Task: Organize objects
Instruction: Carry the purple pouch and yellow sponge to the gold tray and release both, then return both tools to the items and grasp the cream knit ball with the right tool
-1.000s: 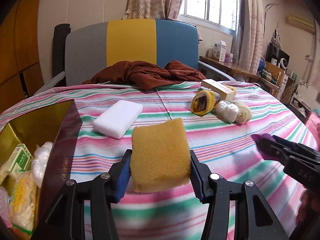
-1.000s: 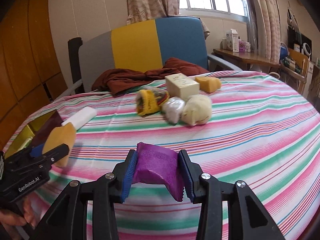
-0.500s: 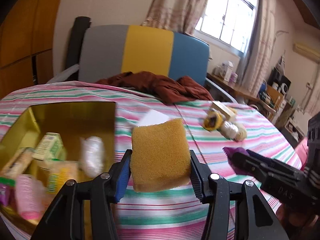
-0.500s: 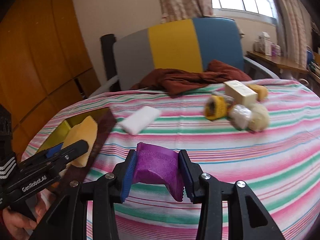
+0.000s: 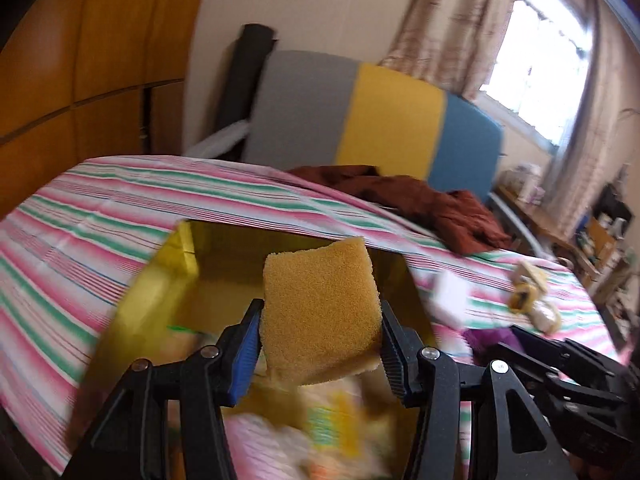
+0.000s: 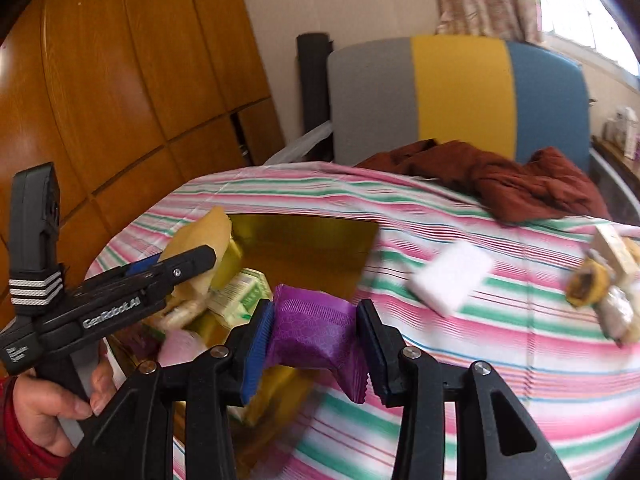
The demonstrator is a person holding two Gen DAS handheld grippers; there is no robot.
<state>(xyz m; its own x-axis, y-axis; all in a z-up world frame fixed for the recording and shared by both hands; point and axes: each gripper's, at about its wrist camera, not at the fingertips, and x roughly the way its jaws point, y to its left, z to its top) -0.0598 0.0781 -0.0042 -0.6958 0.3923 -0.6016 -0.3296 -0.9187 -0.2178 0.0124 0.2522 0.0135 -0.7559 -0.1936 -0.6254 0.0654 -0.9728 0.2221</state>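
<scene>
My left gripper (image 5: 320, 348) is shut on a yellow sponge (image 5: 320, 308) and holds it above the open gold box (image 5: 224, 256); the sponge also shows in the right wrist view (image 6: 200, 240). My right gripper (image 6: 316, 340) is shut on a purple packet (image 6: 316, 332), held over the box's right edge (image 6: 360, 276). The box holds several packets, among them a green-and-white carton (image 6: 240, 296). The left gripper (image 6: 160, 276) reaches over the box from the left.
On the striped tablecloth (image 6: 500, 360) lie a white sponge block (image 6: 448, 276) and a cluster of small items (image 6: 604, 280) at the right. A brown cloth (image 6: 500, 176) lies at the back by a grey, yellow and blue chair (image 6: 460, 92). Wooden cabinets (image 6: 120, 80) stand left.
Both grippers have swung left with their loads, from over the open tablecloth to above the gold box. The sponge and the purple packet stay gripped.
</scene>
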